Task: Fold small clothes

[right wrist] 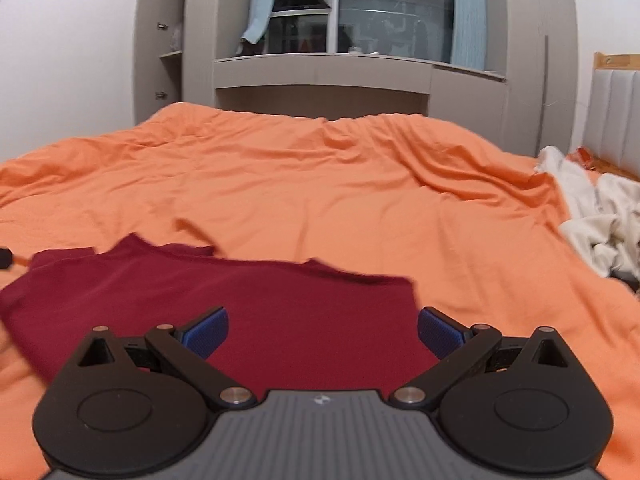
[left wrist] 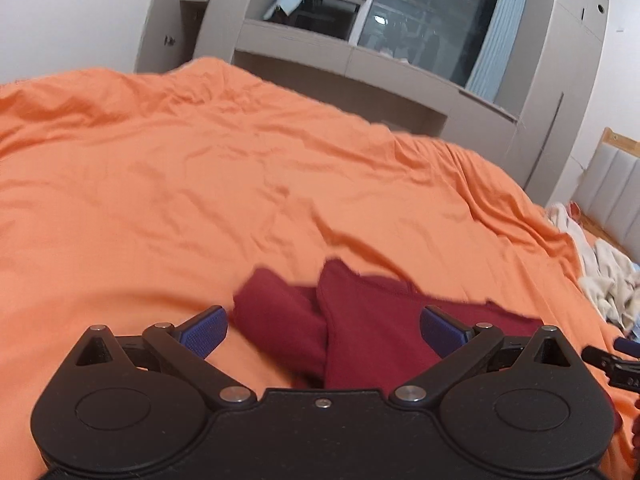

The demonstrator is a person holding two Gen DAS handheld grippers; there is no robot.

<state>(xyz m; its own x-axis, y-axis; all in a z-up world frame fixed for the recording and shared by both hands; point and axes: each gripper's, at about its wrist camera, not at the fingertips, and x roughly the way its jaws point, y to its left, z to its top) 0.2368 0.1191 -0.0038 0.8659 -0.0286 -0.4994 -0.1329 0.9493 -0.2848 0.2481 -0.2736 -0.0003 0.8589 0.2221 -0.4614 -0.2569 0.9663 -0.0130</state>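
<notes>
Left gripper [left wrist: 323, 334] has its fingers spread wide apart, blue pads [left wrist: 202, 334] on both sides, nothing pinched between them. It hangs over the near-left part of the dark red garment [left wrist: 360, 336], which lies on the orange bedsheet [left wrist: 160, 184]. In the left wrist view the garment shows two lobes poking away from the camera, the left one partly tucked beside the right, with a thin flat edge running off to the right. Whether the pads touch the cloth cannot be told; the frame is blurred there.

Right gripper [right wrist: 323, 334] also has its fingers well apart, blue pads [right wrist: 438, 334] clear of each other, holding nothing. It sits over the near-right part of the garment [right wrist: 248, 304]; the garment's right edge falls just inside the right pad. In the right wrist view the garment lies mostly flat, wide, with a small raised point at its far left and a wavy far edge. A black tip of the left gripper [right wrist: 5, 258] shows just beyond the garment's left edge. Part of the right gripper [left wrist: 612, 360] shows to the right of the garment in the left wrist view.

A pile of white clothes [right wrist: 600, 216] lies on the sheet well to the right of the garment, near a padded headboard [right wrist: 612, 116]. Far beyond the garment, past the bed, stand a grey wall cabinet [right wrist: 320, 76] and a dark window [right wrist: 392, 12] with light blue curtains [right wrist: 466, 12].
</notes>
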